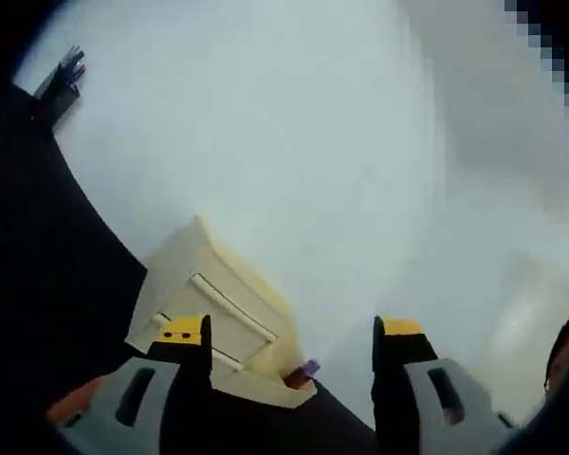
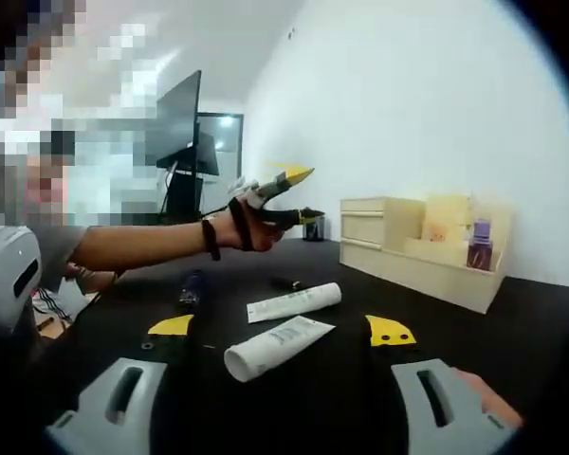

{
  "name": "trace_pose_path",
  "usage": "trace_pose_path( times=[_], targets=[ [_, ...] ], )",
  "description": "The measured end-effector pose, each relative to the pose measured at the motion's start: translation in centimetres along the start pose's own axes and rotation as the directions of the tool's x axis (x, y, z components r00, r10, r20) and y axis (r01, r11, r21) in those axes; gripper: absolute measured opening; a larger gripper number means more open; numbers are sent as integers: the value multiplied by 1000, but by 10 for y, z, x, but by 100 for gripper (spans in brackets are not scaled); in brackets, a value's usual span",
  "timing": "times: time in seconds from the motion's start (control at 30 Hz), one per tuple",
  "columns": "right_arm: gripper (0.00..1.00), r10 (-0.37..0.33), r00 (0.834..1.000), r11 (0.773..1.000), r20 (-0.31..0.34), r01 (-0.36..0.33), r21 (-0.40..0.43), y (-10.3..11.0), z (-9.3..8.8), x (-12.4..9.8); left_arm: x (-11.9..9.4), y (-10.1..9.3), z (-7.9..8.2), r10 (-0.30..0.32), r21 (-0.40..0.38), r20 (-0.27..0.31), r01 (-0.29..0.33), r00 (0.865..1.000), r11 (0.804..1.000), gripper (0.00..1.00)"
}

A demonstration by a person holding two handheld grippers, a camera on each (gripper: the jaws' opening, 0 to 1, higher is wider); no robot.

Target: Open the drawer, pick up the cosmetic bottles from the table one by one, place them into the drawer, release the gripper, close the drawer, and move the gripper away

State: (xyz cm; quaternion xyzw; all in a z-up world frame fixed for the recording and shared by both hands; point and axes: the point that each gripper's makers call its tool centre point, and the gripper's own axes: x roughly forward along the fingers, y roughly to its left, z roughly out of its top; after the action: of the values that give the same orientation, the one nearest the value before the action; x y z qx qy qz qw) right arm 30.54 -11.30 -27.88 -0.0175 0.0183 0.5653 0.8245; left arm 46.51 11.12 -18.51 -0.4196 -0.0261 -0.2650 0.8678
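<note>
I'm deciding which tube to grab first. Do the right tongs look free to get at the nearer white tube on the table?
Probably yes. The right tongs stand open, with the nearer white tube lying on the black table just ahead between the jaws, and nothing lies between them. The left tongs are held up off the table, farther back.

The left gripper view looks up the wall over the cream organiser (image 1: 218, 318); the right faces it (image 2: 422, 248) across the table.

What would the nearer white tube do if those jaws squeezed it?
The nearer tube looks like soft plastic, so it would probably dent and feel light. Lying on its side on the table, with a round cap end, it might roll if nudged.
</note>
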Motion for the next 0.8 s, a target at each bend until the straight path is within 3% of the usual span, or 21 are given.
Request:
trace_pose_path(
  times=[0.3, 0.5, 0.8],
  targets=[
    [64, 1, 1000, 1000, 4, -1, -5, 1, 1, 0, 16, 15, 12, 16, -46, 66, -13, 998, 999, 63],
    [64, 0, 1000, 1000, 1, 0, -9, 2, 0, 0, 18, 24, 9, 28, -113, 98, -17, 995, 993, 58],
    [63, 0, 1000, 1000, 1, 0, -2, 1, 0, 0, 21, 34, 1, 30, -151, 115, -13, 993, 988, 53]
  ],
)
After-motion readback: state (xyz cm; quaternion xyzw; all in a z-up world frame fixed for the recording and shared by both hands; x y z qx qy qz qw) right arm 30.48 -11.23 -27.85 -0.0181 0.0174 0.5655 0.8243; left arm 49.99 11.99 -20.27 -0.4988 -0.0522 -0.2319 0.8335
